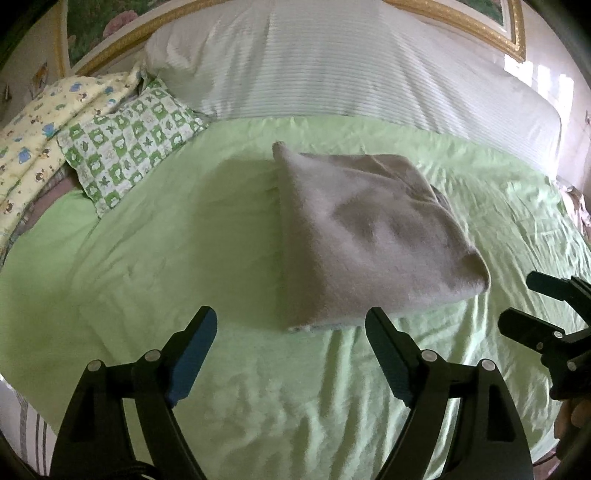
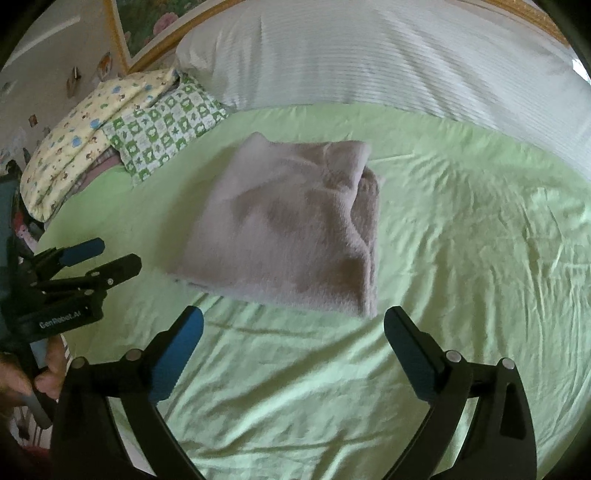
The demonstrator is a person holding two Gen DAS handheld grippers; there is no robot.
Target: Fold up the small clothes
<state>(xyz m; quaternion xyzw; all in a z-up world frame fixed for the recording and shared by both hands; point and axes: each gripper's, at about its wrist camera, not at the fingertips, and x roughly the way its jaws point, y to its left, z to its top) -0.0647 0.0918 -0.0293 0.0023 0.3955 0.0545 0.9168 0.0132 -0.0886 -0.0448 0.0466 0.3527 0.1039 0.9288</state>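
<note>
- A folded beige fleece garment [image 1: 369, 236] lies on the bed's light green sheet [image 1: 147, 258], about midway across the bed and nearer the headboard end than the near edge — a thick, roughly square bundle with its layered edges stacked on the right side.
- The left gripper [image 1: 291, 332] hangs over the sheet just short of the garment's near-left corner; its jaws are spread wide and nothing is between them, the blue pads clear of the cloth.
- The right gripper [image 2: 293, 330] hangs over the sheet just short of the garment's near-right corner, jaws likewise spread wide and holding nothing.
- In the right wrist view the left gripper [image 2: 107, 254] shows at the left edge, above the sheet beside the garment, with a hand [image 2: 44, 373] wrapped around its handle.
- In the left wrist view the right gripper [image 1: 517, 299] reaches in from the right edge, near the garment's right corner but not touching it.
- Along the headboard end lies a large white striped pillow [image 1: 351, 62]; toward the far left corner of the bed lie a green-and-white checked pillow [image 1: 129, 144] and a yellow printed quilt [image 1: 48, 125] — both well apart from the garment.
- A gold-framed headboard [image 1: 461, 26] rises behind the white pillow.
</note>
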